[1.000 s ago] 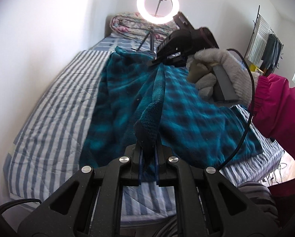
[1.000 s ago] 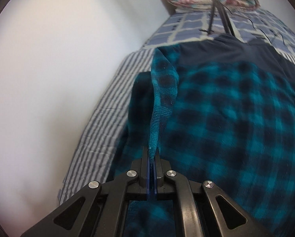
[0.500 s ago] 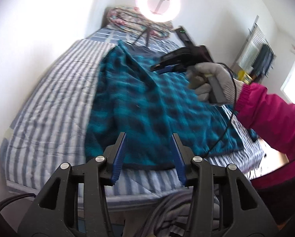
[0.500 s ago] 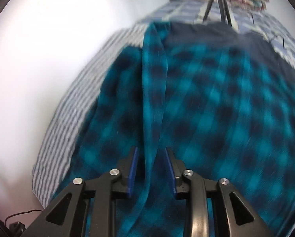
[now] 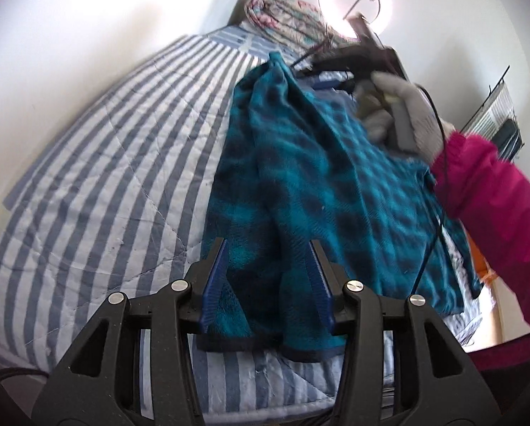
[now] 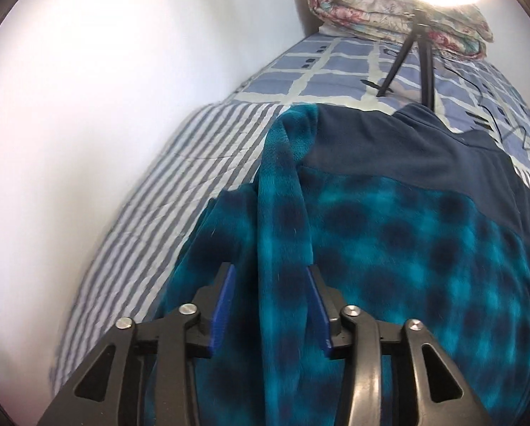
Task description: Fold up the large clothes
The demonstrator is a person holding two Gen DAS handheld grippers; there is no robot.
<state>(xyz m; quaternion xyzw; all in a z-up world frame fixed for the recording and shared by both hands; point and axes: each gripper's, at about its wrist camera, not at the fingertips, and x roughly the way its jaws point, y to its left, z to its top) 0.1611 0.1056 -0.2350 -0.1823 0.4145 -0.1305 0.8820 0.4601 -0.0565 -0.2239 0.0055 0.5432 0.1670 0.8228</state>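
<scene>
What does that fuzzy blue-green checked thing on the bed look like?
The fleece garment looks soft and fuzzy, checked teal and dark navy, with a plain navy band at its far end. It lies spread on the striped quilt, a long folded strip running down its left side, dark trim along the near hem.

1. We see one large fleece garment (image 5: 300, 184), teal with a dark navy check, spread flat on the striped bed (image 5: 105, 163).
2. Its top end is a plain navy panel (image 6: 424, 156), lying toward the head of the bed, just short of the tripod legs.
3. A long strip of the same checked fleece, a folded-in edge or sleeve (image 6: 282, 213), runs lengthwise over the garment's left part.
4. The near hem (image 5: 250, 340) has dark binding and lies close to the foot edge of the bed.
5. The fabric sits loose, with soft ridges along the fold.
</scene>
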